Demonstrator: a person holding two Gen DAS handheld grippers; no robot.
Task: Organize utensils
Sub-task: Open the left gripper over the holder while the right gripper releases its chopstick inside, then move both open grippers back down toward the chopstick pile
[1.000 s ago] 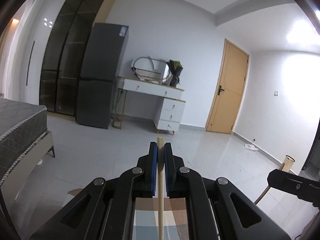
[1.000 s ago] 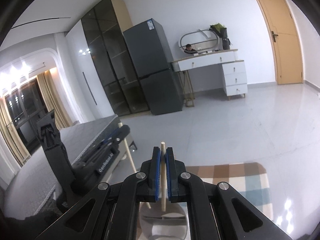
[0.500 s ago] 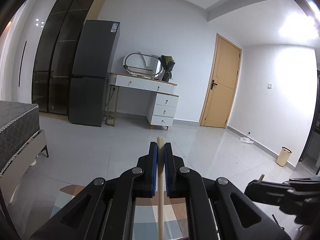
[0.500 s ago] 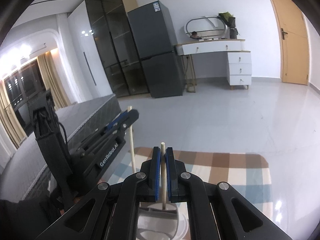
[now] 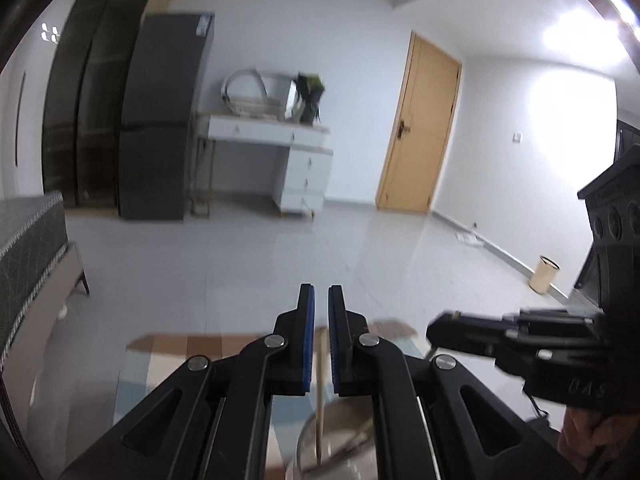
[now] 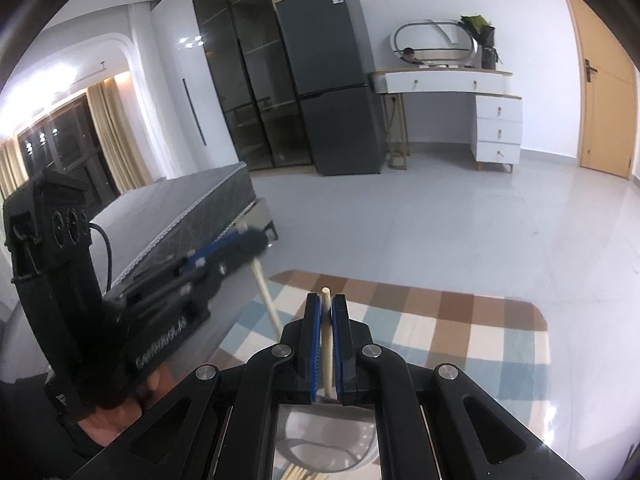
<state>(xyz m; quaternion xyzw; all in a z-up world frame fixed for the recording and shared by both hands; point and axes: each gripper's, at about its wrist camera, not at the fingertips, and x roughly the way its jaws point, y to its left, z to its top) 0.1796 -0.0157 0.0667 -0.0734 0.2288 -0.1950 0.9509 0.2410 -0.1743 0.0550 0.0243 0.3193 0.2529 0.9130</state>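
My left gripper point(image 5: 321, 300) has its blue pads slightly parted. A wooden stick point(image 5: 320, 380) stands below and between them, its lower end in a round metal cup point(image 5: 340, 444). From the right wrist view the left gripper point(image 6: 248, 240) still touches that stick point(image 6: 266, 300). My right gripper point(image 6: 326, 312) is shut on a second wooden stick point(image 6: 327, 340), held upright over the metal cup point(image 6: 324, 444). The right gripper also shows at the right of the left wrist view point(image 5: 444, 330).
A checkered rug point(image 6: 460, 332) lies on the grey tiled floor beneath the cup. A grey bed point(image 6: 192, 216) stands at the left. A dark fridge point(image 6: 332, 92), a white dressing table point(image 6: 452, 92) and a wooden door point(image 6: 600, 92) line the far wall. A small bin point(image 5: 544, 274) stands by the right wall.
My left pads have parted and the stick has dropped lower between them, into the cup. The right gripper has moved closer to the left one, still holding its stick.
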